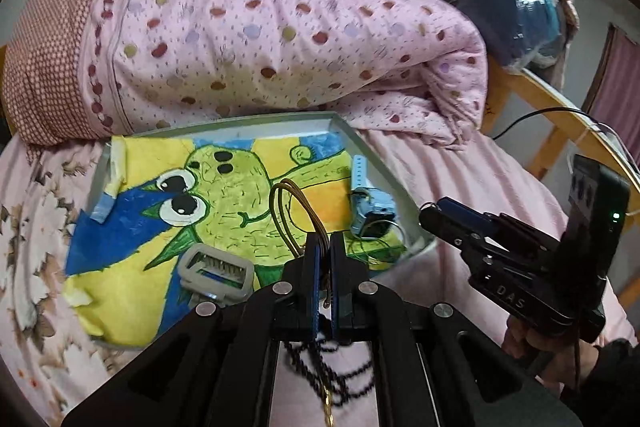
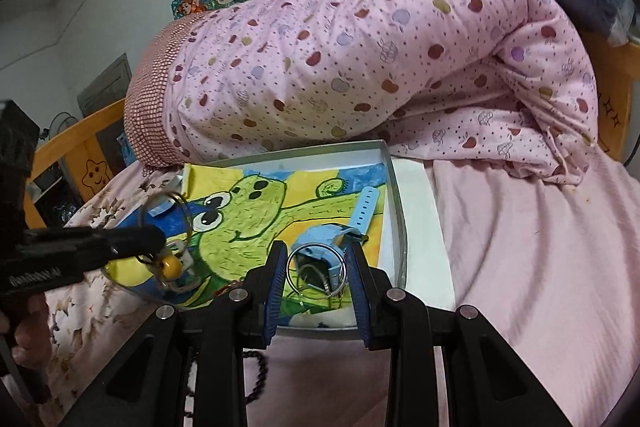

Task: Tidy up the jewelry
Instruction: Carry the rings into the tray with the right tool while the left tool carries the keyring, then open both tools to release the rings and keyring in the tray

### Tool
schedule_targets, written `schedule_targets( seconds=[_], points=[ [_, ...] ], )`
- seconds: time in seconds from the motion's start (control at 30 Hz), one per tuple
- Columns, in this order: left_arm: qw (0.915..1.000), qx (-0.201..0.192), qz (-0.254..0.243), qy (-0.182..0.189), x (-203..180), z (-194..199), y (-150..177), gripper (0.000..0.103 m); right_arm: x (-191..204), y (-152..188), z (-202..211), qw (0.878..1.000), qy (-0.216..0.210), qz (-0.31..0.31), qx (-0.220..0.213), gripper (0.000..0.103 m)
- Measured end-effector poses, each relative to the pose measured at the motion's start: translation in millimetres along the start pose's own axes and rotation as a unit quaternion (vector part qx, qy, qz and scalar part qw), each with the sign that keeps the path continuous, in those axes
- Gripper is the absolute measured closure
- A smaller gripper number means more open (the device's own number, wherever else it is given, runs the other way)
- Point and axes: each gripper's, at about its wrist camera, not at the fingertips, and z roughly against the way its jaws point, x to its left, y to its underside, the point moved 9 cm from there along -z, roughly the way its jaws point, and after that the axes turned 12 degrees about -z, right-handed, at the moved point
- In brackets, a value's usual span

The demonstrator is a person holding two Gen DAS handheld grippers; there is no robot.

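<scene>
While the left gripper [image 1: 325, 259] pinches brown cord loops [image 1: 290, 211] over the tray [image 1: 372, 155], the watch [image 1: 370, 211] lies right of them — from the right wrist, the right gripper [image 2: 316, 267] clasps a metal ring [image 2: 316, 269] crosswise, watch just beyond.

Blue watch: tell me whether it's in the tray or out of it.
In. The blue watch lies on the frog drawing inside the tray, near its right wall, strap stretched toward the far corner.

Both wrist views close over tray [image 1: 360, 143]
</scene>
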Motion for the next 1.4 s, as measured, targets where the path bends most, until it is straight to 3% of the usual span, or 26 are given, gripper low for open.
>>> schedule_targets(
  seconds=[0.4,0.7,0.8,0.87,0.93,1.1,1.17,1.23,1.4],
  points=[
    [0.9977,0.056,0.036,0.012,8.1,-54.3,25.7,0.101,-22.9,18.4,-23.3,0.999,0.012,-0.027,0.041,0.073],
    [0.9966,0.06,0.057,0.011,11.8,-58.4,28.9,0.1,-27.1,18.1,-22.5,0.998,0.016,-0.031,0.043,0.073],
    [0.9962,0.061,0.062,0.006,14.2,-56.2,28.9,0.098,-27.4,15.8,-20.4,0.999,0.02,-0.028,0.039,0.066],
    [0.996,0.059,0.067,0.004,14.8,-53.1,28.3,0.09,-28.0,13.3,-18.1,0.999,0.021,-0.03,0.035,0.062],
    [0.996,0.051,0.073,0.001,16.7,-47.7,26.9,0.069,-28.7,10.5,-15.8,0.999,0.023,-0.03,0.033,0.06],
    [0.9959,0.034,0.083,-0.012,20.6,-34.2,20.1,0.065,-28.4,-1.9,-3.4,0.999,0.025,-0.034,0.014,0.043],
    [0.9962,0.024,0.081,-0.022,21.5,-25.5,15.8,0.055,-24.3,-8.2,4.3,0.999,0.023,-0.032,0.002,0.032],
    [0.9963,0.008,0.08,-0.032,21.7,-14.8,10.7,0.04,-16.9,-15.4,14.5,0.999,0.017,-0.025,-0.013,0.024],
    [0.9949,-0.03,0.078,-0.055,20.9,16.4,-1.2,0.024,0.0,-26.9,39.6,0.999,0.011,-0.007,-0.044,0.009]
  ],
)
